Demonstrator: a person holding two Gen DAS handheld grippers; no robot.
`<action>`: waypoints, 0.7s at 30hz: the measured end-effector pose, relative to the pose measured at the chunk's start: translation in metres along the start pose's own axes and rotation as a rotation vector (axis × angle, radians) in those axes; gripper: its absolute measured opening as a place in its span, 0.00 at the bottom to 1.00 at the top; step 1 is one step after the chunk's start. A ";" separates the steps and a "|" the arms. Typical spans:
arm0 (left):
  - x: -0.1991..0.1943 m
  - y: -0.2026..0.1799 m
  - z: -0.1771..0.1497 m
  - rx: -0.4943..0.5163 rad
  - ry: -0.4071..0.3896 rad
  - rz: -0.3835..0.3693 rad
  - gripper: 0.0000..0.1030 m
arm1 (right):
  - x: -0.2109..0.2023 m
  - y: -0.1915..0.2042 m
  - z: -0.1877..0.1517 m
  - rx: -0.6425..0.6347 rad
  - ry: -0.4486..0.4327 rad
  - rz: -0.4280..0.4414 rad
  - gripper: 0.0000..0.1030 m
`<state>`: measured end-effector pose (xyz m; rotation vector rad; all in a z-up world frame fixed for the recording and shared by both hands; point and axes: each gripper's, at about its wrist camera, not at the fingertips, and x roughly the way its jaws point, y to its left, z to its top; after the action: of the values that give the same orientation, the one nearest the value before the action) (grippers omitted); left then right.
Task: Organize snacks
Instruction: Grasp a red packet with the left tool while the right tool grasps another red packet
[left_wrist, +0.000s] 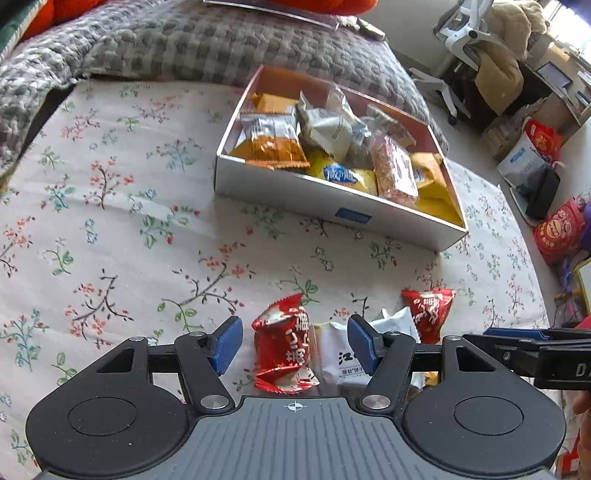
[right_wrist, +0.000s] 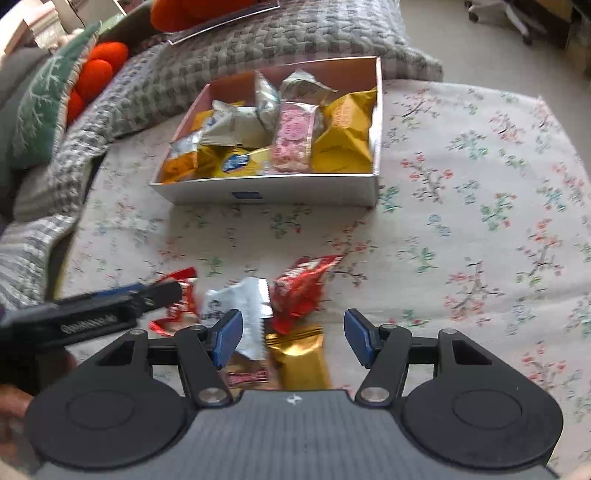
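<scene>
A floral-print sheet (left_wrist: 110, 206) covers the bed, with a grey checked blanket (left_wrist: 155, 40) bunched along its far edge and orange cushions (right_wrist: 96, 77) past the far left corner. A white box (left_wrist: 332, 206) full of wrapped snacks sits toward the far edge. Near the front edge lies a loose cluster: a red packet (left_wrist: 284, 350), a white packet (left_wrist: 340, 358), another red packet (left_wrist: 428, 310) and a gold packet (right_wrist: 303, 358). The left tongs (left_wrist: 295, 345) stand partly open around the first red and white packets, pads clear. The right tongs (right_wrist: 293, 338) gape likewise above the gold packet, gripping nothing. Right of the bed, an office chair (left_wrist: 461, 33) and bags (left_wrist: 554, 229) crowd the floor.
</scene>
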<state>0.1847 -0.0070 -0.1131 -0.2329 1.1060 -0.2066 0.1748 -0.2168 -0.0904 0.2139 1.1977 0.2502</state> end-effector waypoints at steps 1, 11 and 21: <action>0.002 -0.001 0.000 0.001 0.005 0.004 0.61 | 0.002 0.000 0.001 0.005 0.005 0.017 0.55; 0.022 -0.002 -0.007 0.032 0.047 0.037 0.43 | 0.023 -0.009 0.006 0.079 0.002 -0.020 0.52; 0.022 0.000 -0.002 0.076 0.008 0.075 0.29 | 0.042 -0.004 0.010 0.114 0.004 -0.020 0.44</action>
<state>0.1921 -0.0129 -0.1332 -0.1229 1.1106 -0.1820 0.1986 -0.2085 -0.1253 0.3010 1.2184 0.1651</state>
